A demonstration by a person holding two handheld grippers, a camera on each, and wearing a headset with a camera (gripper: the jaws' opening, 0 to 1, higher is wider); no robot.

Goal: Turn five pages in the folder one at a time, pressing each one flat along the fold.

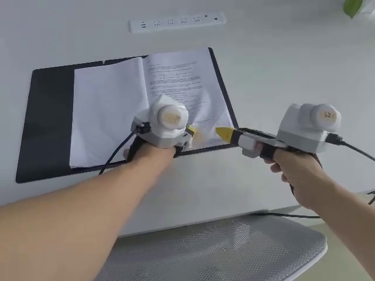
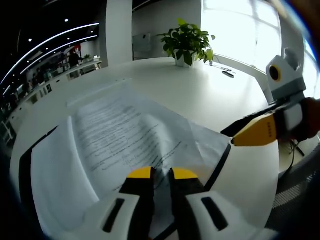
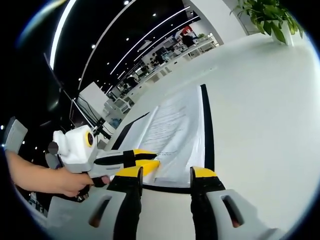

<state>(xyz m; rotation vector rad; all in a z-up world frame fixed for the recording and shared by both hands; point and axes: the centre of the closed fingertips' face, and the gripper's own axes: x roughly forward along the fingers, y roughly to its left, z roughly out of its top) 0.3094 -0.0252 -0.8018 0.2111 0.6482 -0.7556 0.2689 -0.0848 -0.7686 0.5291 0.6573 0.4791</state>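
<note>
A black folder [image 1: 35, 117] lies open on the white table, a blank sheet on its left side and a printed page [image 1: 176, 76] on its right. My left gripper [image 1: 186, 136] is at the printed page's near edge, jaws nearly together with the paper's edge [image 2: 160, 165] between them. From the side, the left gripper [image 3: 150, 162] pinches that page's corner. My right gripper [image 1: 225, 133] is open, with nothing between its jaws. It hovers just off the folder's near right corner [image 3: 205, 150], yellow tip pointing at the left gripper. The right gripper [image 2: 255, 132] comes in from the right.
A white power strip [image 1: 176, 22] lies beyond the folder. A potted plant [image 2: 187, 42] stands far across the table. The table's near edge [image 1: 234, 208] runs below the grippers, with a grey mesh chair seat [image 1: 234, 243] under it.
</note>
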